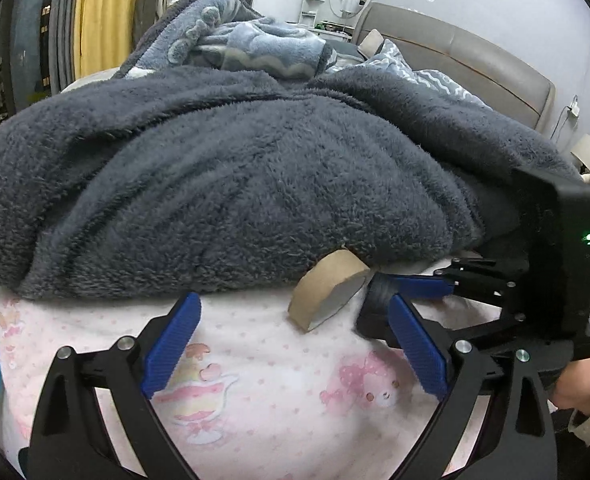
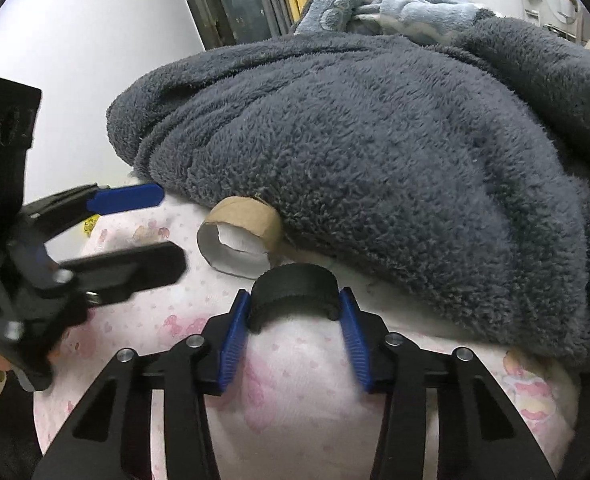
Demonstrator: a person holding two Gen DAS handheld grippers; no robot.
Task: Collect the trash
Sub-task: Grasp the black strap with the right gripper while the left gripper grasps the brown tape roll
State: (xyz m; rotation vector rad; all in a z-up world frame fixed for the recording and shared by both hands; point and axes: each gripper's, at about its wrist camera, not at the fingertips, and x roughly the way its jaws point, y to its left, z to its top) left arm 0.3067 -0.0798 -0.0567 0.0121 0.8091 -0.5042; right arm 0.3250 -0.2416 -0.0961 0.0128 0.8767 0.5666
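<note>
So the cardboard tape core (image 2: 239, 240) is lying on its side on the pink printed sheet (image 2: 295, 392), just ahead and a bit left of our right gripper (image 2: 295, 344), with its far end tucked under the edge of the dark grey fleece blanket (image 2: 375, 152). That right gripper is already clamped on a small black ring-shaped thing (image 2: 295, 290), a piece of trash as far as we can tell, so it's busy. Our left gripper (image 1: 291, 350) has its jaws spread wide with nothing in them, and the core (image 1: 329, 294) sits just ahead of it, slightly right.

Our take: the left one should go for the core, coming in low along the sheet and pinching across the open ring end, not the buried end. Watch the fleece, which overhangs the core and could snag in the blue pads (image 1: 171, 344). The right gripper (image 1: 411, 304) is also crowding in right beside the core, so we'd pull it back first.
</note>
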